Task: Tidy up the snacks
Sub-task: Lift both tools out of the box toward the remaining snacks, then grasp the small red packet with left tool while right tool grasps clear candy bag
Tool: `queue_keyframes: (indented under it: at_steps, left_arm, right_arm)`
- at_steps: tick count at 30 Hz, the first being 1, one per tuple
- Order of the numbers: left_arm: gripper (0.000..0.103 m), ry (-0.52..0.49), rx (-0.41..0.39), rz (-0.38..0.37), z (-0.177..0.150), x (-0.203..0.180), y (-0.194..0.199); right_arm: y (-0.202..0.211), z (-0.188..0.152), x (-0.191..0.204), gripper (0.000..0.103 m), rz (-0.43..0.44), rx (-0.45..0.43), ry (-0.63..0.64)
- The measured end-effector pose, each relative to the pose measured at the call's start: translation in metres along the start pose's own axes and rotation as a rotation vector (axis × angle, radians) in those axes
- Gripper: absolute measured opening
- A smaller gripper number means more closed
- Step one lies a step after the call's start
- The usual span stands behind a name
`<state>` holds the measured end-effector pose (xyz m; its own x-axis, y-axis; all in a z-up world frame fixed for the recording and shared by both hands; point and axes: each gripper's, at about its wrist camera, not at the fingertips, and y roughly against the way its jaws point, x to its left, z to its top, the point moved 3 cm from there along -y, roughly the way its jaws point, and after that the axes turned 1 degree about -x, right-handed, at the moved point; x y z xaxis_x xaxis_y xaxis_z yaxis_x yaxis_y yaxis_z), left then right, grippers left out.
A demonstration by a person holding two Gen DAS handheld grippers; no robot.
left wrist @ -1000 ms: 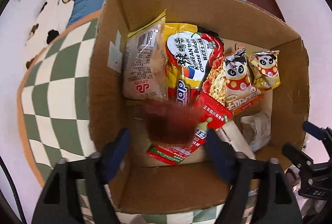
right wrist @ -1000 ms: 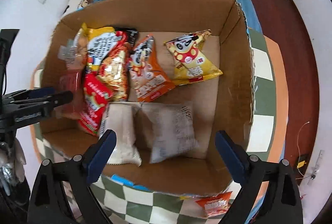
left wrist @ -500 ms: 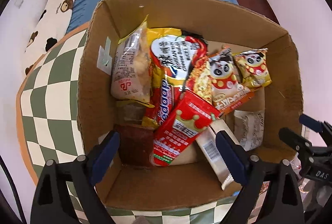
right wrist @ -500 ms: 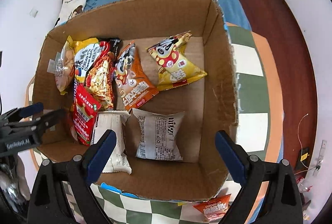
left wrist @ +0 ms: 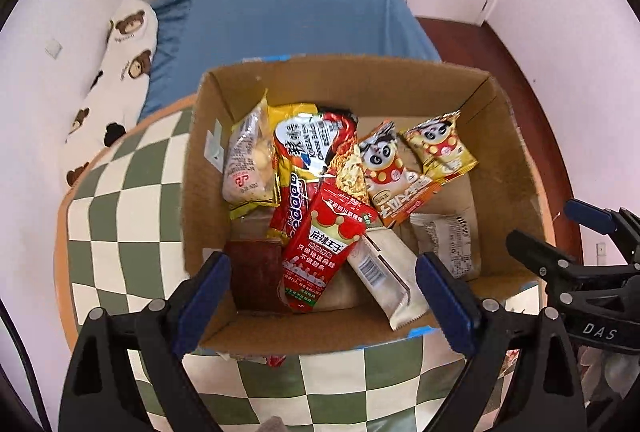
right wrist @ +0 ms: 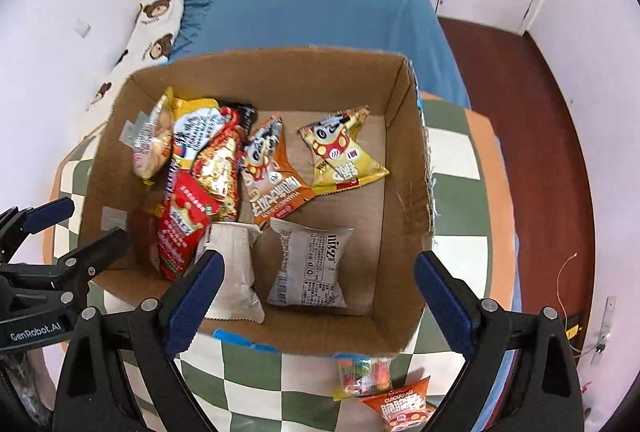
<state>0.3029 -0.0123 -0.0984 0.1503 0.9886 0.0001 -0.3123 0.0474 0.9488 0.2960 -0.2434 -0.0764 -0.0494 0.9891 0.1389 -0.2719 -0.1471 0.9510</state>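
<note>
A cardboard box (left wrist: pixel 516 152) (right wrist: pixel 408 168) on the checked table holds several snack packs. A dark red pack (left wrist: pixel 256 272) lies in its near left corner beside a red crown pack (left wrist: pixel 324 252) (right wrist: pixel 180 232). Panda packs (left wrist: pixel 392 168) (right wrist: pixel 340 152) and a grey pack (right wrist: pixel 308 268) lie to the right. My left gripper (left wrist: pixel 324 304) is open and empty above the box's near edge. My right gripper (right wrist: pixel 316 304) is open and empty above the near wall. Each gripper also shows in the other's view, the right one (left wrist: pixel 576 252) and the left one (right wrist: pixel 60 244).
Two loose packs lie on the green-and-white checked table (right wrist: pixel 256 392) in front of the box: a colourful candy pack (right wrist: pixel 364 376) and an orange pack (right wrist: pixel 400 404). A blue bed (left wrist: pixel 288 20) with a bear-print pillow (left wrist: pixel 116 72) stands behind. Red floor (right wrist: pixel 532 152) lies to the right.
The dark red pack dropped from my left gripper into the box's near left corner. Both grippers have pulled back and up from the box, staying open.
</note>
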Motion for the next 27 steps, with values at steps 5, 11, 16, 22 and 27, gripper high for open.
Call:
queue_keyframes:
  at_steps: [5,11,16,22,27]
  left_arm:
    - [0.095,-0.007,-0.097,0.013,-0.015,0.001,0.034]
    - [0.094,-0.003,-0.191,0.008,-0.033,0.002,0.072]
    - [0.094,0.01,-0.228,-0.014,-0.053,0.002,0.093]
    - [0.095,0.048,-0.223,-0.018,-0.083,0.005,0.092]
    - [0.095,0.085,-0.144,0.001,-0.114,0.013,0.059]
  right_arm:
    - [0.031,-0.015,0.005,0.098,-0.005,-0.092,-0.004]
    - [0.068,-0.037,0.016,0.098,0.024,-0.174,-0.01]
    - [0.095,-0.06,0.025,0.098,0.07,-0.222,-0.027]
    - [0.106,-0.093,0.015,0.098,0.12,-0.227,-0.1]
    - [0.07,-0.13,-0.029,0.098,0.14,-0.162,-0.267]
